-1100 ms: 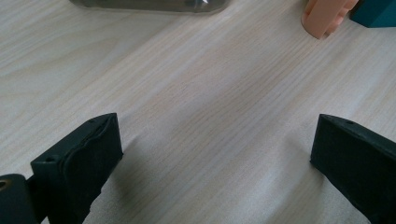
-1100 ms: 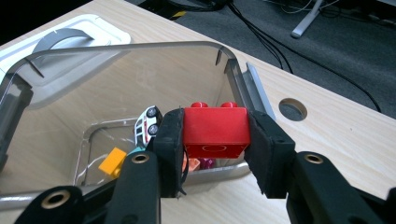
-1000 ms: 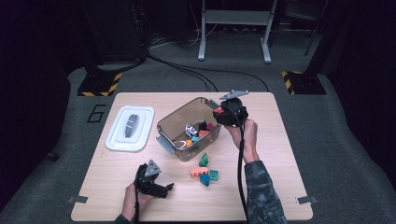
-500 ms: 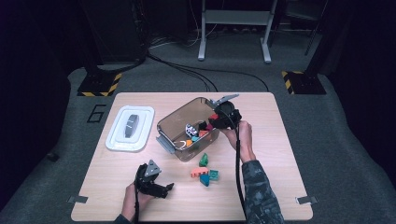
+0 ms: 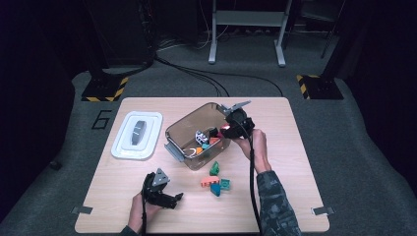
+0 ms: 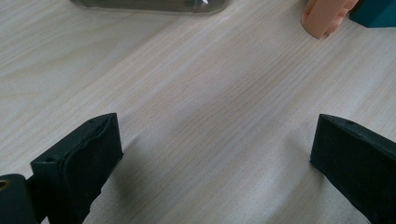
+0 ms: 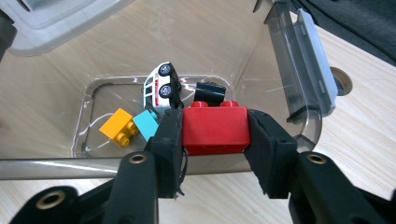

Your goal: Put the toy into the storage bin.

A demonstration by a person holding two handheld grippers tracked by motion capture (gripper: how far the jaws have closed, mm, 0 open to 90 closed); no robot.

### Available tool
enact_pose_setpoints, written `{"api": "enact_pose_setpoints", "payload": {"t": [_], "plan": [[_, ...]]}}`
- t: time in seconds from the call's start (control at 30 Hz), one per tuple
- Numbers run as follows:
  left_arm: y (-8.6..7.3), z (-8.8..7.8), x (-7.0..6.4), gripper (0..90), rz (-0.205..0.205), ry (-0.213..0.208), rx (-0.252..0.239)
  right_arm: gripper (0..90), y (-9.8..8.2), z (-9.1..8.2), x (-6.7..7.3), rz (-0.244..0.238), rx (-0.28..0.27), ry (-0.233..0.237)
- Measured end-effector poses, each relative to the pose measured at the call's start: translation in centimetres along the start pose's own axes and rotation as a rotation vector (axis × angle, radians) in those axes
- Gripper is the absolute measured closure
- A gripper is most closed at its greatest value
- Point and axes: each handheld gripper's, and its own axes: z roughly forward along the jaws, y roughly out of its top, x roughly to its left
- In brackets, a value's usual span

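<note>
Bare counter (image 5: 295, 162) along the right and near edges, wide enough to pass. Open-topped clear bin (image 5: 183, 129) mid-counter, walls blocking level entry, floor crowded by a toy car (image 7: 161, 89) and loose bricks (image 7: 119, 126). White lid (image 5: 136, 135) closing off the left. Scattered blocks (image 5: 215, 180) just before the bin.

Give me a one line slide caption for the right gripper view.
Right hand-held gripper holds a red brick over the clear bin, above a toy car.
</note>
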Motion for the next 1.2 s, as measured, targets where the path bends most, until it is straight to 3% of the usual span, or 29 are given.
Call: {"api": "enact_pose_setpoints", "payload": {"t": [0.07,0.27,0.53,0.77,1.1,1.2], "plan": [[0.0,0.0,0.0,1.9,-0.001,-0.001,0.001,49.3,-0.1,-0.2,-0.1,-0.008,-0.001,-0.002],[0.0,0.0,0.0,1.9,0.000,0.000,0.000,35.5,-0.8,-2.0,0.2,0.030,-0.048,-0.007],[0.0,0.0,0.0,1.9,-0.001,0.000,0.000,19.7,-4.5,-4.2,1.6,0.039,-0.120,0.009],[0.0,0.0,0.0,2.0,-0.002,0.001,-0.002,15.2,-7.3,-3.5,2.7,0.048,-0.113,0.036],[0.0,0.0,0.0,1.9,-0.007,0.001,-0.004,14.7,-12.3,-0.7,4.9,0.055,-0.067,0.080],[0.0,0.0,0.0,2.0,-0.007,0.001,-0.004,15.5,-14.2,0.0,6.1,0.064,-0.050,0.099]]}}
